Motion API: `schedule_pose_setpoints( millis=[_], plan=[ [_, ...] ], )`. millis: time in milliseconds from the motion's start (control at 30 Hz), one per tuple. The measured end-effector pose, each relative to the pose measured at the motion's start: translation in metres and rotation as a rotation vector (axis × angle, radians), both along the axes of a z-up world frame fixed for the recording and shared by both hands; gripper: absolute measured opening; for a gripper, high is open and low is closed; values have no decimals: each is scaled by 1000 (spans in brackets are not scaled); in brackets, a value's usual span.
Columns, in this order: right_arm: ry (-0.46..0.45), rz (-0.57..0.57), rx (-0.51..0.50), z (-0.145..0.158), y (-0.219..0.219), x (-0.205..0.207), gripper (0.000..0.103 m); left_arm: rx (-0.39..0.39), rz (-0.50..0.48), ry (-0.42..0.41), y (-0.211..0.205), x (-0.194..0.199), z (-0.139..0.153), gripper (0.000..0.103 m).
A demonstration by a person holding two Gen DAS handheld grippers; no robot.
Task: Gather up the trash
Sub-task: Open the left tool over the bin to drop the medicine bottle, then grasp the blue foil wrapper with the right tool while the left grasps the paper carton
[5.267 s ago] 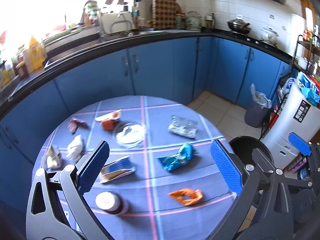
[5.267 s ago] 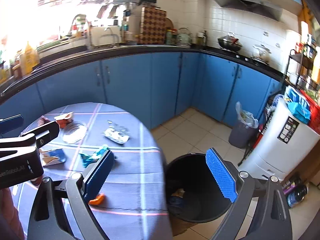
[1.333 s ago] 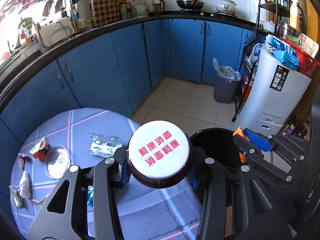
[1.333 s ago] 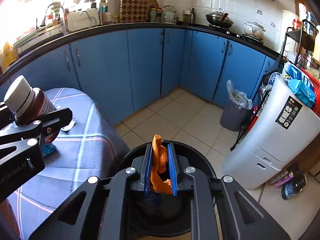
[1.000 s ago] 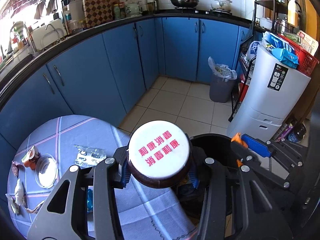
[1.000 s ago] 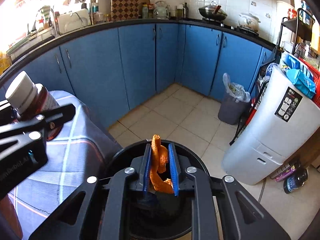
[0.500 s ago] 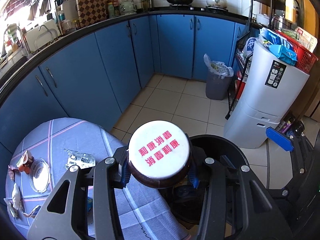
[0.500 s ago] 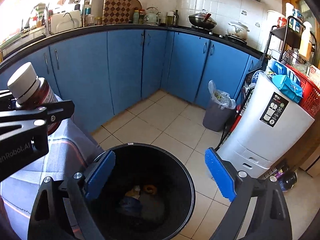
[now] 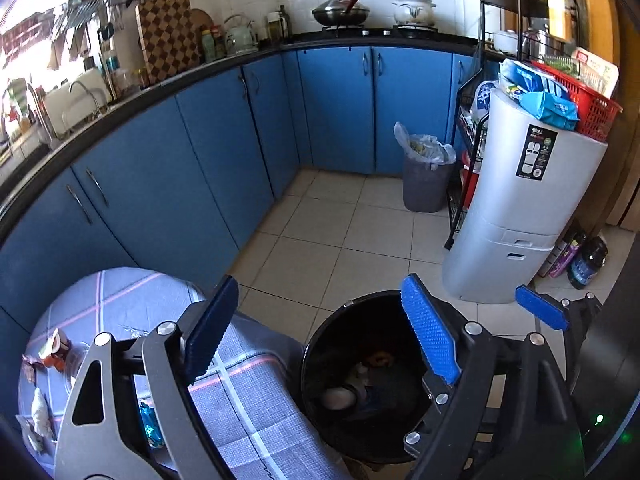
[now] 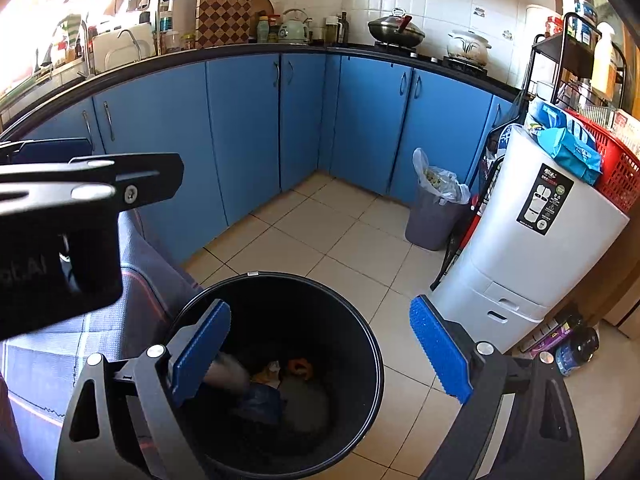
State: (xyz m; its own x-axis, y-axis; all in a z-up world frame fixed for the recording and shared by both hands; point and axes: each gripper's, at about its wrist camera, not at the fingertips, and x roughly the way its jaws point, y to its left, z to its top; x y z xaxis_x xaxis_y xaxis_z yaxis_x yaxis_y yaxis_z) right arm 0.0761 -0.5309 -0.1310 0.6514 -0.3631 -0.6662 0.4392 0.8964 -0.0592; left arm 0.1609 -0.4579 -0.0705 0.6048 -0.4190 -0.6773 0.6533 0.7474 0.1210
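Note:
A black trash bin (image 9: 320, 344) stands on the floor beside the round table (image 9: 256, 412). My left gripper (image 9: 320, 332) is open and empty above the table's edge and the bin. The brown bottle with a white cap (image 9: 338, 397) lies inside the bin, near the orange wrapper (image 9: 380, 358). My right gripper (image 10: 320, 356) is open and empty over the bin (image 10: 372, 344), where the bottle (image 10: 228, 372) and orange wrapper (image 10: 300, 366) lie. A blue wrapper (image 9: 150, 428) and other scraps (image 9: 40, 412) lie on the table.
Blue cabinets (image 9: 192, 168) curve along the back. A grey bin with a bag (image 9: 426, 176) stands in the corner. A white appliance (image 9: 520, 216) with a red basket stands to the right, with bottles (image 9: 584, 256) on the floor beside it.
My left gripper opened and the bottle dropped into the bin. Earlier my right gripper opened and let the orange wrapper fall in.

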Motion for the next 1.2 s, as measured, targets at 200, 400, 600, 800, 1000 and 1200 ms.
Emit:
schedule_pose_setpoints(
  millis=[200,400,600,800,1000,1200],
  plan=[
    [-13,10,16,4,5,-1,89,19,9,6,7,-1,-5,83],
    [-21,35,15,12,19,-1,89,20,46,5,31,0,-3,83],
    [-32,75,12,21,39,1,89,7,118,8,71,4,1,83],
    [-38,133,16,28,67,8,89,5,188,6,112,8,2,83],
    [-39,202,0,33,104,20,89,-4,260,17,158,13,2,83],
    [-36,261,-7,33,134,31,89,-4,315,21,196,17,-2,83]
  ],
)
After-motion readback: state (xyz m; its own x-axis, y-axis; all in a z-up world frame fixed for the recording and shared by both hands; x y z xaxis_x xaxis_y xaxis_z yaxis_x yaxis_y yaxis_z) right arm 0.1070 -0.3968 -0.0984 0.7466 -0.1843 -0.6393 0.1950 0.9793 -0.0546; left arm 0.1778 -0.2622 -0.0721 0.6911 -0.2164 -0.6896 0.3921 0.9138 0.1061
